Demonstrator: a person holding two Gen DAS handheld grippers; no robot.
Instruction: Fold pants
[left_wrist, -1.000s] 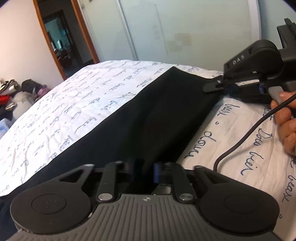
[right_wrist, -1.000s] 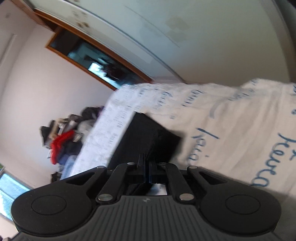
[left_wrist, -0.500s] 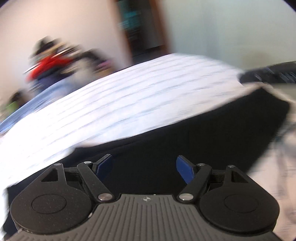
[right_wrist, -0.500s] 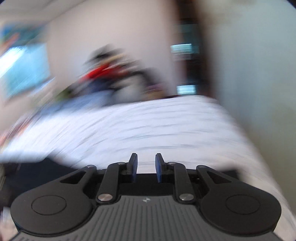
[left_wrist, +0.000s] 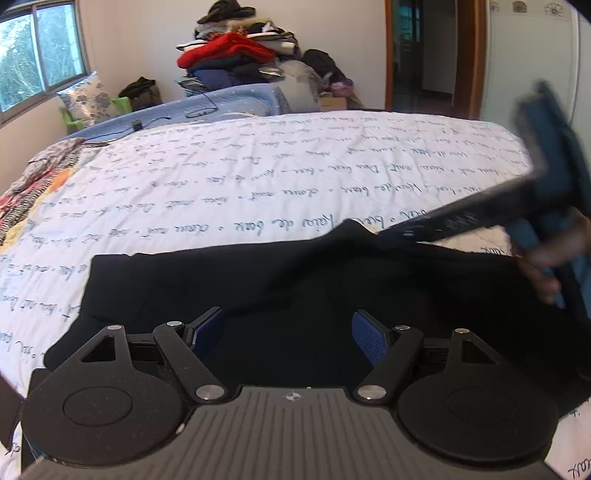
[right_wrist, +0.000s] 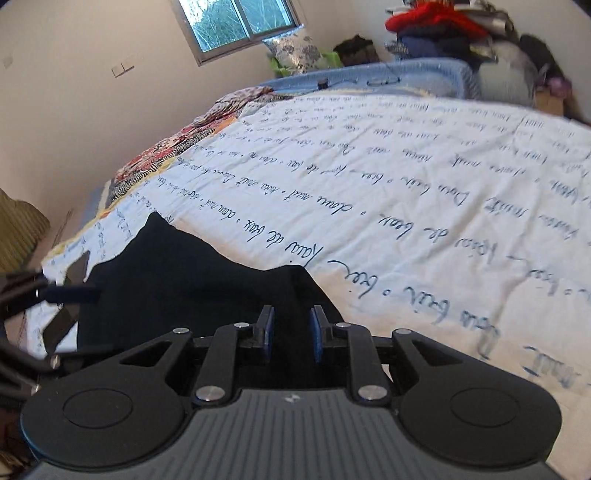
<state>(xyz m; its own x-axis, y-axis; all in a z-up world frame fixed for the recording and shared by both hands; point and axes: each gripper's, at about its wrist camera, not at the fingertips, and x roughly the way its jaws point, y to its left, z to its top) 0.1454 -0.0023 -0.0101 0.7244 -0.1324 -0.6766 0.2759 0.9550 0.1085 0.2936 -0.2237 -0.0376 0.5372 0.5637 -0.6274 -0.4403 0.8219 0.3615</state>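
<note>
Black pants (left_wrist: 303, 280) lie folded on a white bedspread with blue script (left_wrist: 258, 177). My left gripper (left_wrist: 288, 334) is open just above the pants, its blue pads wide apart and empty. My right gripper (right_wrist: 290, 338) is partly open with a narrow gap, low over the pants (right_wrist: 192, 280) near their edge; nothing shows between its pads. The right gripper also shows blurred in the left wrist view (left_wrist: 406, 233), its tips at the pants' far edge. The left gripper shows at the left edge of the right wrist view (right_wrist: 70, 295).
A pile of clothes (left_wrist: 236, 55) stands beyond the bed. A blue blanket (left_wrist: 207, 107) with a cable, a patterned quilt (right_wrist: 177, 147), a floral pillow (left_wrist: 88, 96), a window (right_wrist: 240, 22) and a doorway (left_wrist: 421, 51) surround the bed.
Both grippers let go of the pants and opened. Both views swung round from the wardrobe side toward the window and clothes pile. The pants now lie folded shorter.
</note>
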